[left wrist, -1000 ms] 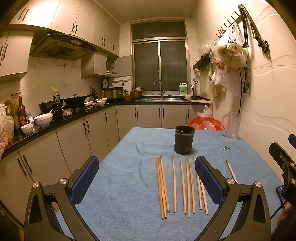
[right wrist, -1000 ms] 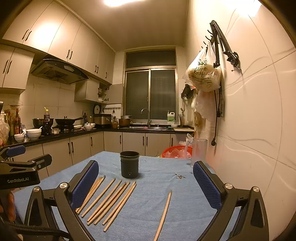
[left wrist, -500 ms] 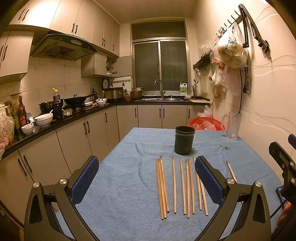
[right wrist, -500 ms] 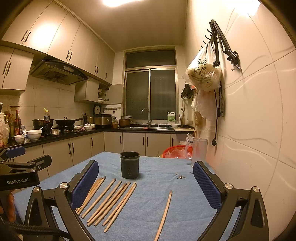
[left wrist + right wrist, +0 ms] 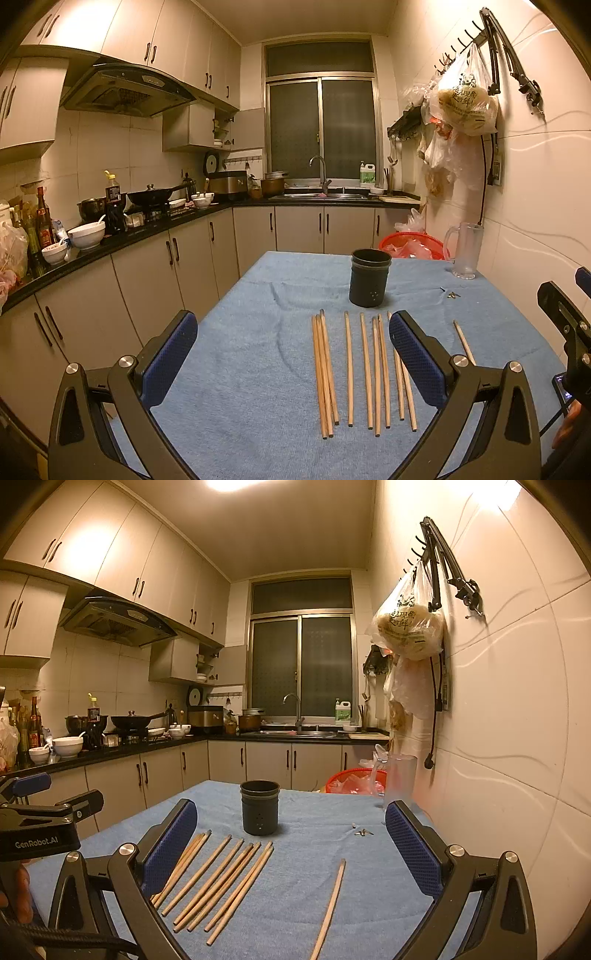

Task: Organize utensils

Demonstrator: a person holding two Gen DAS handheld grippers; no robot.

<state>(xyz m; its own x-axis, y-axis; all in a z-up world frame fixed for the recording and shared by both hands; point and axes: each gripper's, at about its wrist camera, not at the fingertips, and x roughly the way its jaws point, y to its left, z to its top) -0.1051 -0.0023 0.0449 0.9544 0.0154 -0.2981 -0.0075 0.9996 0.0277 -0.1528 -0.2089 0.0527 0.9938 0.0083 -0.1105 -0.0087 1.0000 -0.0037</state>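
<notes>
Nearest the cameras, the left gripper and the right gripper both hover above the desk with their blue-padded jaws spread wide and nothing between them. Just beyond them, on the blue cloth covering the desk, lies a row of long wooden chopsticks, roughly side by side, some touching. One single wooden chopstick lies apart from the row, off to its right. Farther back, just past the tips of the row, stands the dark cylindrical utensil holder, upright and seemingly empty, though its inside is not fully visible. At the far right corner a clear glass mug stands near the wall.

The task appears to be at its very start: no chopstick is lifted or in the holder yet. The next move likely calls for lowering one gripper over a chopstick, closing on its thin shaft, then tipping it upright into the holder.
</notes>
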